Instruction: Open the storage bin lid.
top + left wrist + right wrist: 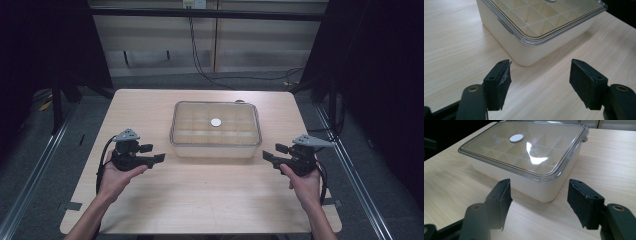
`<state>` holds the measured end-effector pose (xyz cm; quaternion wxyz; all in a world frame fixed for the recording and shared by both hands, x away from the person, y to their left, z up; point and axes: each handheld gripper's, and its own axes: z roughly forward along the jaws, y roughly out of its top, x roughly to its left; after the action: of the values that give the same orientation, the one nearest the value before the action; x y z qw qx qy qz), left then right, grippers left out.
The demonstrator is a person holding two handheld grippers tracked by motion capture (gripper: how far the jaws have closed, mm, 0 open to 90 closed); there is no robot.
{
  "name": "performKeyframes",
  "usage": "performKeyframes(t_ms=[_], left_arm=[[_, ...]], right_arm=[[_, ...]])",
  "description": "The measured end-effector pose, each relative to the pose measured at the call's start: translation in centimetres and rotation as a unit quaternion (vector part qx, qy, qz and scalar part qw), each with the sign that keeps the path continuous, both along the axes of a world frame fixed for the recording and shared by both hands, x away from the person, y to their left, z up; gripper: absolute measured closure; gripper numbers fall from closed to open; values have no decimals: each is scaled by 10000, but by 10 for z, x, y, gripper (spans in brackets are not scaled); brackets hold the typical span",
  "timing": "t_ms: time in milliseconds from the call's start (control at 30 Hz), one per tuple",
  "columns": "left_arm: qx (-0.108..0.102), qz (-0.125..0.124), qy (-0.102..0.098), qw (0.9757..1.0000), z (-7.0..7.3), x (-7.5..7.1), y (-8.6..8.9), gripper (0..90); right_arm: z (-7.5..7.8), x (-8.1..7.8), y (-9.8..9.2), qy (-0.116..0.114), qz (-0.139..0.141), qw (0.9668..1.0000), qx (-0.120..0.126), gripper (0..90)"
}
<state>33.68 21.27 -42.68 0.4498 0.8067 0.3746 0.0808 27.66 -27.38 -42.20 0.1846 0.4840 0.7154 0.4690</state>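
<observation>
- Left claw (156, 153) and right claw (271, 151): jaws apart, holding nothing, flanking the box.
- Lidded compartment box (216, 129) mid-worktop (200, 200), clear lid (529, 147) on (untouched).
- Step, probably: approach; next, close in on the near corners.

Cream divided box (216, 145) under a clear lid (215, 122), shut and lying flat on the tabletop (200, 200). Set between the left tongs (156, 152) and right tongs (272, 152), just beyond both, touching neither. Small white disc (215, 122) at lid centre, perhaps a knob. Empty compartments seen through the lid.
</observation>
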Motion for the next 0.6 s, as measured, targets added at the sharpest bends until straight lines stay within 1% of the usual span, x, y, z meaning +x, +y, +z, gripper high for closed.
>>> performKeyframes(t_ms=[33, 67, 100, 167, 233, 267, 300, 367, 400, 467, 500, 533, 567, 600], left_arm=[[41, 12, -21, 10000, 0, 1, 0, 325], [37, -23, 18, 10000, 0, 3, 0, 324], [52, -17, 28, 10000, 0, 5, 0, 320], [61, -4, 73, 10000, 1, 9, 0, 305], [86, 59, 59, 9999, 2, 13, -1, 296], [86, 59, 59, 9999, 2, 13, -1, 296], [86, 20, 78, 9999, 2, 15, -1, 296], [48, 54, 89, 9999, 4, 19, -2, 279], [67, 47, 76, 9999, 5, 22, -3, 275], [69, -3, 123, 9999, 7, 27, -4, 265], [75, 1, 129, 9999, 8, 30, -3, 265], [31, 30, 137, 9999, 9, 32, -1, 269], [31, 30, 137, 9999, 9, 32, -1, 278], [5, 94, 142, 9999, 11, 38, 1, 286]], right_arm=[[0, 2, 0, 12, 36, 10000, 0, 361], [1, 4, 1, 21, 48, 10000, 4, 357], [2, 8, 2, 56, 50, 10000, -42, 339], [3, 15, 2, 198, 148, 9997, -15, 330], [4, 23, 1, 318, 200, 9993, -28, 302], [4, 23, 1, 318, 200, 9993, -28, 302], [4, 26, 1, 334, 203, 9992, -54, 297], [6, 35, 0, 398, 214, 9990, -44, 284], [7, 37, 0, 402, 212, 9990, -47, 278], [8, 42, 0, 425, 220, 9988, -59, 273], [9, 44, 0, 444, 230, 9987, -85, 267], [10, 46, 0, 443, 217, 9987, -105, 263], [11, 49, 0, 468, 255, 9985, -101, 262], [12, 52, -1, 497, 279, 9983, -69, 262]])
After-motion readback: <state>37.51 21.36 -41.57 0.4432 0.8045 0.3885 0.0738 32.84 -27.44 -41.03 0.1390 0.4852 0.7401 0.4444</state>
